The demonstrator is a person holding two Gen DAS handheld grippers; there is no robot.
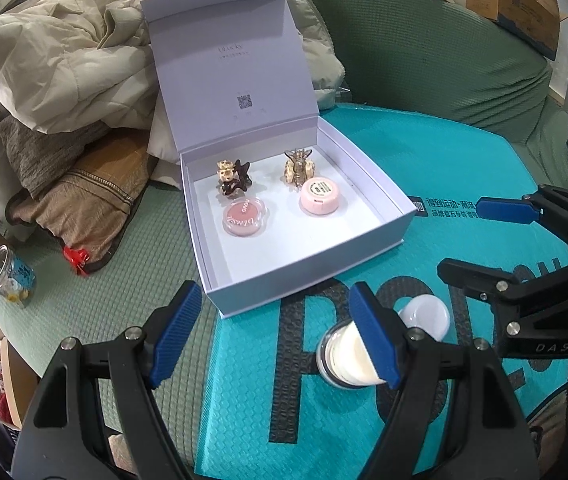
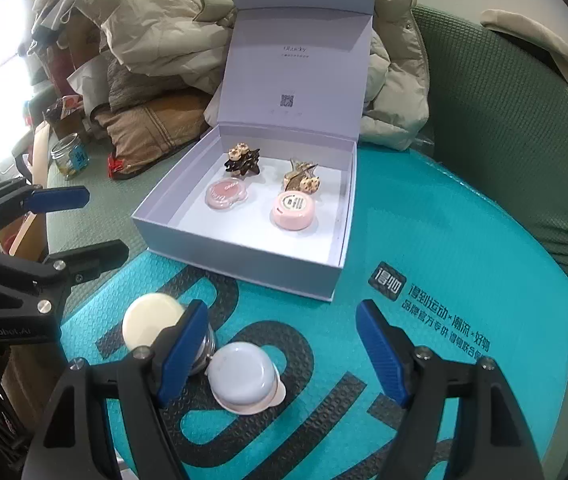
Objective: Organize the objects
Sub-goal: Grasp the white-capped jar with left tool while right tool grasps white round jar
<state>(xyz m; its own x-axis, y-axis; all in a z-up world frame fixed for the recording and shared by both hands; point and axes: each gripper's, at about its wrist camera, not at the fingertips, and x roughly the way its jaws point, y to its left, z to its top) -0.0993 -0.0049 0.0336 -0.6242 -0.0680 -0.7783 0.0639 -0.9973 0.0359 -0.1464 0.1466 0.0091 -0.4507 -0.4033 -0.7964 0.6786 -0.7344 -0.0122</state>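
Observation:
A white gift box point(image 1: 367, 184) point(image 2: 244, 256) stands open on the teal mat, lid upright. Inside are a dark hair claw point(image 1: 232, 178) point(image 2: 242, 160), a gold hair claw point(image 1: 297, 165) point(image 2: 299, 178), a clear pink blush compact point(image 1: 242, 216) point(image 2: 226, 193) and a round pink case point(image 1: 319, 196) point(image 2: 293, 210). In front of the box stand a cream-lidded glass jar point(image 1: 343, 356) point(image 2: 150, 320) and a small white pot point(image 1: 429, 314) point(image 2: 242, 376). My left gripper point(image 1: 274, 336) point(image 2: 80, 228) is open, its right finger overlapping the jar. My right gripper point(image 2: 284, 354) point(image 1: 491, 242) is open, with the white pot between its fingers, untouched.
The teal mat point(image 2: 423, 240) lies on a green sofa seat point(image 1: 96, 292). Beige jackets point(image 1: 64, 48) and a brown cushion point(image 1: 84, 200) are heaped behind and left of the box. A glass jar with a blue label point(image 1: 10, 280) and a red clip point(image 1: 76, 258) lie at the left.

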